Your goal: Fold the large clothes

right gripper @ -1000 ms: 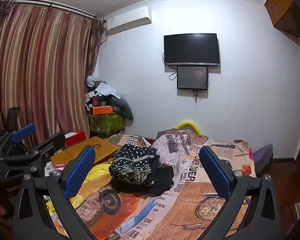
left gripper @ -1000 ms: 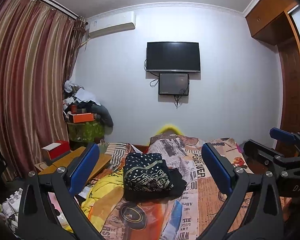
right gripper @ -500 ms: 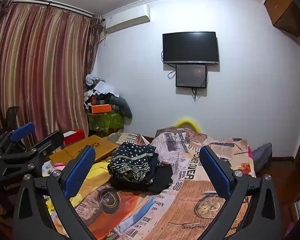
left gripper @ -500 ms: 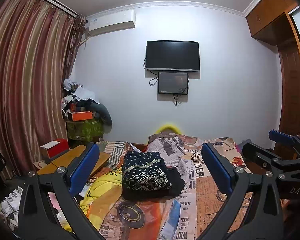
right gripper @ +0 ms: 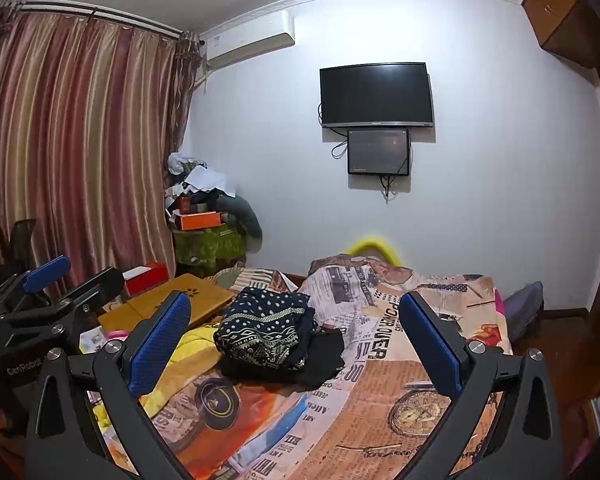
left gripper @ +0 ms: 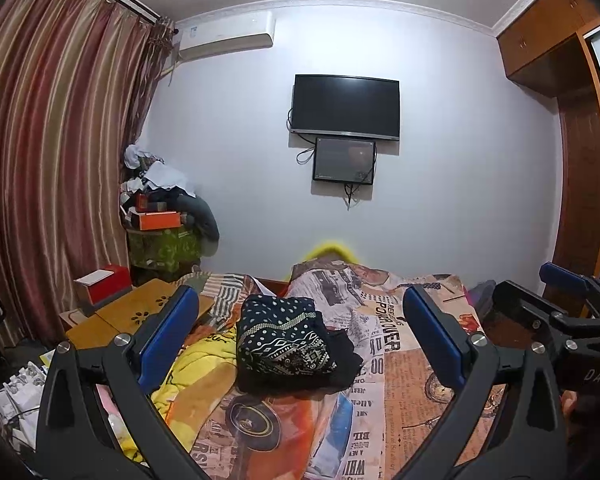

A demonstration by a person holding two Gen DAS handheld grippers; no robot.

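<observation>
A folded dark navy garment with white dots and patterns (left gripper: pixel 282 334) lies on a black garment (left gripper: pixel 342 364) in the middle of the bed; it also shows in the right wrist view (right gripper: pixel 266 330). My left gripper (left gripper: pixel 300 336) is open and empty, held above the bed in front of the stack. My right gripper (right gripper: pixel 294 340) is open and empty, also short of the stack. Each gripper shows at the edge of the other's view: the right one (left gripper: pixel 568 304), the left one (right gripper: pixel 40 296).
The bed has a newspaper-print cover (right gripper: pixel 380 392) and a yellow blanket (left gripper: pixel 196 368) at its left. A low wooden table (left gripper: pixel 128 316) with a red box (left gripper: pixel 102 282) stands left. Piled boxes (left gripper: pixel 160 216), curtains (left gripper: pixel 52 160), wall screens (left gripper: pixel 344 108) and a wardrobe (left gripper: pixel 580 140) surround it.
Both views have shifted slightly downward, so both grippers have tilted or risen a little. The clothes have not moved and both grippers stay open.
</observation>
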